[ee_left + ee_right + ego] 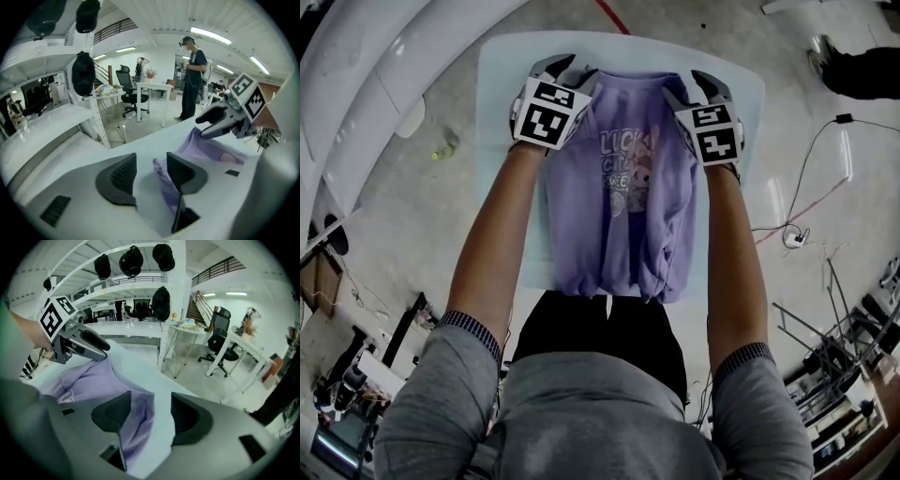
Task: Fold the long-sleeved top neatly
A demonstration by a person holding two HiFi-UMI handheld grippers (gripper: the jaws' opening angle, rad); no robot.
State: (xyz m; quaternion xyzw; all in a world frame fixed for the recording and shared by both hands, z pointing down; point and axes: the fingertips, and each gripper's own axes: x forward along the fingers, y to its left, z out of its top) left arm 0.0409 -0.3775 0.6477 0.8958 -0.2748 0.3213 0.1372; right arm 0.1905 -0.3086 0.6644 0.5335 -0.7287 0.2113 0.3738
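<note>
A purple long-sleeved top with a cartoon print lies on the pale table, folded narrow, its near hem at the table's front edge. My left gripper is at the top's far left corner and my right gripper at its far right corner. In the left gripper view the left gripper has its jaws apart, a purple cloth edge resting against the right-hand pad only. In the right gripper view the right gripper also stands apart, cloth lying by the left-hand pad, with a gap to the other.
A white shelving rack curves along the left of the table, with dark caps hung on it. Cables run over the floor at right. A person stands beyond the table, near desks and an office chair.
</note>
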